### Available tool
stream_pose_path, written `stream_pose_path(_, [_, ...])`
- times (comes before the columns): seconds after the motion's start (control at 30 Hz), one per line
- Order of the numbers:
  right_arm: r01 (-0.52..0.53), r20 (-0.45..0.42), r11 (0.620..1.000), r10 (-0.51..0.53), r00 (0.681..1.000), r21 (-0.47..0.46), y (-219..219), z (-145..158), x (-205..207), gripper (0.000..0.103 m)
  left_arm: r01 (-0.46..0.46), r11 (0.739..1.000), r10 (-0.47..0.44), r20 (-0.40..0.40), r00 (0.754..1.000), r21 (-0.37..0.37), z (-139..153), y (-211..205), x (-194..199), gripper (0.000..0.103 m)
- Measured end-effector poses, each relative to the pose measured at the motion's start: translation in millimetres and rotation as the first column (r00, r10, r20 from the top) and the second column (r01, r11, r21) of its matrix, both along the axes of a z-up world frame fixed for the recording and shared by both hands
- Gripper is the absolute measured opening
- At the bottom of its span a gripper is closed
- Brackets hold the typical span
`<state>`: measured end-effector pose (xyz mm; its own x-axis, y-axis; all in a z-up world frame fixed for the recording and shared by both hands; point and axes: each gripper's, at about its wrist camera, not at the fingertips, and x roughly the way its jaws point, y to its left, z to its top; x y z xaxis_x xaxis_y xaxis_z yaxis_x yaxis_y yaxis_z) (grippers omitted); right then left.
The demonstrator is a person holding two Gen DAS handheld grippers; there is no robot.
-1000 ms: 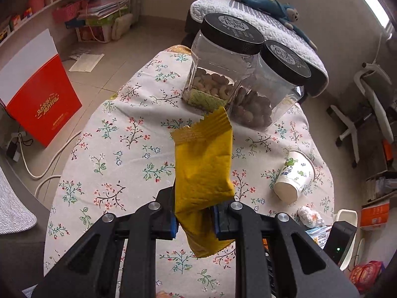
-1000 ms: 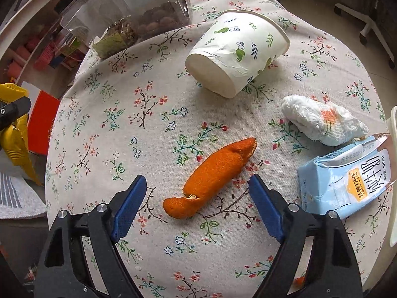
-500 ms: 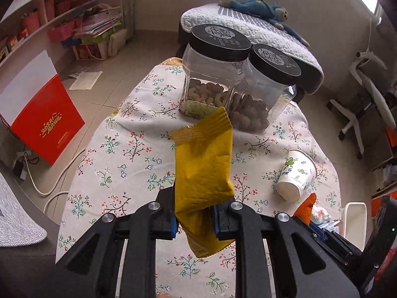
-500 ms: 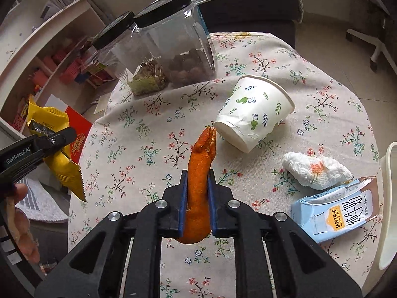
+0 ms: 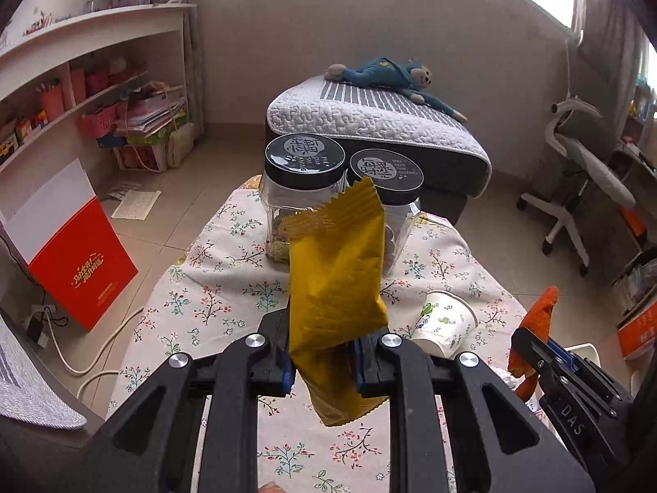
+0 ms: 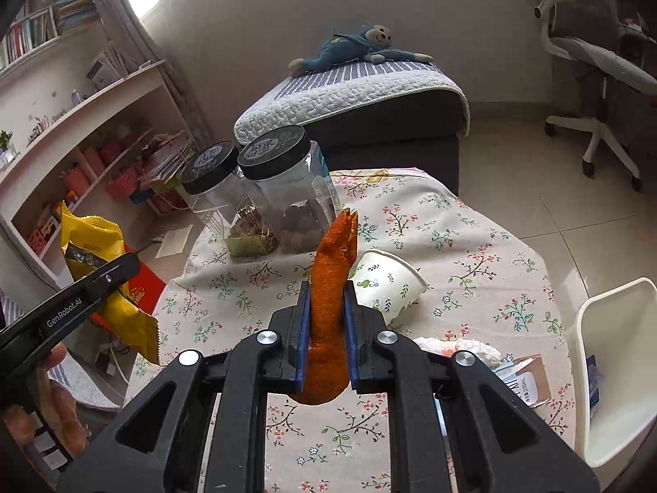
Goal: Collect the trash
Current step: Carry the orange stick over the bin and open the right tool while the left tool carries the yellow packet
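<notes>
Floral cloth covers the round desk (image 6: 472, 246), the largest thing ahead of and below both hand-held grippers, and it carries two black-lidded clear jars (image 6: 287, 189) at its far side. A white bin (image 6: 616, 369) stands at the desk's edge, to the right of the right hand-held gripper (image 6: 326, 341) and just below its level. What has changed is on that side: a second ago the orange peel (image 6: 330, 287) lay flat on the cloth between wide-open jaws, and now those jaws are clamped tight on it and it stands upright, lifted clear of the desk. The left hand-held gripper (image 5: 322, 353) is likewise closed, pinching the yellow snack wrapper (image 5: 334, 287) as before, held higher above the cloth than it was. With both pieces of trash in the air, the pick-up looks finished and the carry to the bin is probably next. Left on the desk near the right hand-held gripper are a tipped paper cup (image 6: 388, 283) just beyond it, then a crumpled tissue (image 6: 455, 347) and a small carton (image 6: 521, 380) to its right, lying between it and the bin but below the likely path.
</notes>
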<state>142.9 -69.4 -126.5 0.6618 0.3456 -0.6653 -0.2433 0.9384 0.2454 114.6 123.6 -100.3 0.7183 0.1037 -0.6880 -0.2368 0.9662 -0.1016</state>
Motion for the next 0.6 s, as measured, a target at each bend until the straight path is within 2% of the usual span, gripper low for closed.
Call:
stream_pose_path(0.37, [0.070, 0.187, 0.996, -0.059, 0.981, -0.052, -24, 32, -22, 0.013, 0.020, 0.998, -0.027, 0.123, 0.992, 0.058, 23, -35, -9, 0.020])
stream_pose_path(0.6, [0.109, 0.253, 0.991, -0.087, 0.963, -0.072, -44, 46, -29, 0.014, 0.059, 0.992, -0.079, 0.184, 0.980, 0.113, 33, -68, -14, 0.020])
